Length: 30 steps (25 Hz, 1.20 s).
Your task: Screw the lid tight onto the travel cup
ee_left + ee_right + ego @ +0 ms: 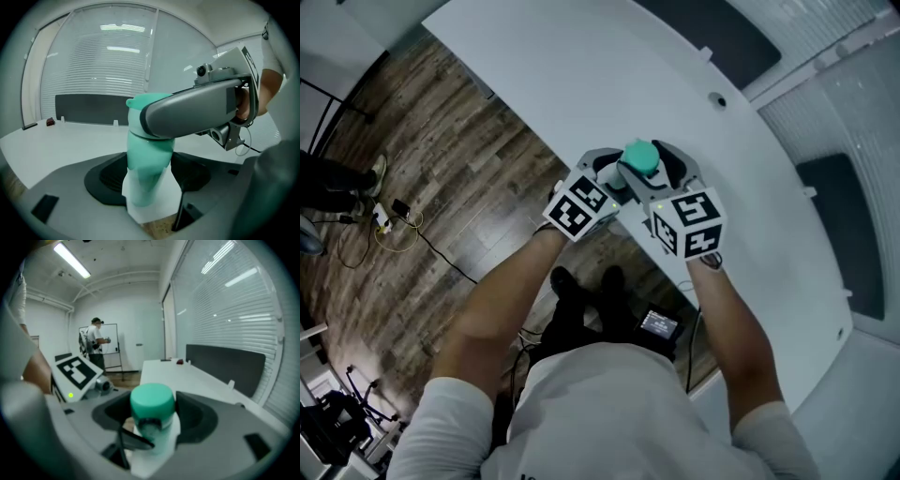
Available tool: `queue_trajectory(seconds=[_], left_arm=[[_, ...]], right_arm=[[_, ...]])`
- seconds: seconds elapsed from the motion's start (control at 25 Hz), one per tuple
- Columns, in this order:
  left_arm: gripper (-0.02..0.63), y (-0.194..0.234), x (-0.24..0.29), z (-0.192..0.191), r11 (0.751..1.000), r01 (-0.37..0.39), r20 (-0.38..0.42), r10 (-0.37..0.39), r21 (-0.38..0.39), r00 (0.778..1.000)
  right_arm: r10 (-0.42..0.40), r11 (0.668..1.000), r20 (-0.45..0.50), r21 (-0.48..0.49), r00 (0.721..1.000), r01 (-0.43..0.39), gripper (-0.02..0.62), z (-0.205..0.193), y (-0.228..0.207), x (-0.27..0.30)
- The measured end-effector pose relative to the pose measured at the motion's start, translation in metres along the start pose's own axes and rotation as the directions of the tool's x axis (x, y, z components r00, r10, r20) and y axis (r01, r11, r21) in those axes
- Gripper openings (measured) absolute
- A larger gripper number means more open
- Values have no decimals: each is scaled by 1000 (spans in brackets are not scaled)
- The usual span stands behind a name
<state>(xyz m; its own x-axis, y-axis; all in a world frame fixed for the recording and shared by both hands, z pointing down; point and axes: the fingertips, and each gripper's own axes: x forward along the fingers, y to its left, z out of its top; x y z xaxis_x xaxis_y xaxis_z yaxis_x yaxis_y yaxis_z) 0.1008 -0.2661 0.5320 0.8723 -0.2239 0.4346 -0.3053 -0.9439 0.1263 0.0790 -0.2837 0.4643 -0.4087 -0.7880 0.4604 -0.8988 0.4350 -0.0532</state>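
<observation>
The travel cup (147,159) is held upright in the air over the desk's (581,84) near edge, with the wood floor visible beneath its base. Its teal lid (151,401) sits on top. The left gripper (614,178) is clamped on the cup body, jaws pressed against both sides. The right gripper (661,178) is closed around the lid, reaching across the top of the cup. Both forearms extend forward and converge, so the two marker cubes sit just beside each other.

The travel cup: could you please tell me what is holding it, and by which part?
The left tongs are shut on the travel cup around its body; the right tongs are shut around its green lid.
</observation>
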Motion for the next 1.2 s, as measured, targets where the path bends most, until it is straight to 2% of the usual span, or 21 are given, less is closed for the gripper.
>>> queue_trajectory(seconds=[0.16,0.28,0.36,0.56,0.64,0.72,0.96,1.2], left_arm=[[305,1,0,0,997,-62,15,62,-48,998],[305,0,-1,-3,995,-69,8,69,-68,998],[305,-1,-2,-4,999,-28,-8,28,-44,1000],[307,-4,-1,1,991,98,-77,-92,92,993],[312,-5,0,0,984,136,-102,-125,113,987],[314,-6,1,2,984,148,-102,-137,103,985],[313,-4,2,4,1000,17,-12,-17,20,1000],[313,-4,3,3,992,-121,-4,121,-41,993]], right_arm=[[-65,997,3,29,998,65,299,0,-2,-1],[-60,998,2,29,998,60,299,-1,-2,-1],[-27,999,-3,17,1000,27,299,-2,-1,-1],[110,993,-32,-45,993,-111,299,-2,5,1],[163,984,-42,-62,986,-165,299,-3,9,1],[182,981,-36,-65,983,-184,299,-1,9,0],[50,999,0,-13,999,-50,299,-1,5,-2],[-85,995,12,53,996,84,299,-3,2,-5]])
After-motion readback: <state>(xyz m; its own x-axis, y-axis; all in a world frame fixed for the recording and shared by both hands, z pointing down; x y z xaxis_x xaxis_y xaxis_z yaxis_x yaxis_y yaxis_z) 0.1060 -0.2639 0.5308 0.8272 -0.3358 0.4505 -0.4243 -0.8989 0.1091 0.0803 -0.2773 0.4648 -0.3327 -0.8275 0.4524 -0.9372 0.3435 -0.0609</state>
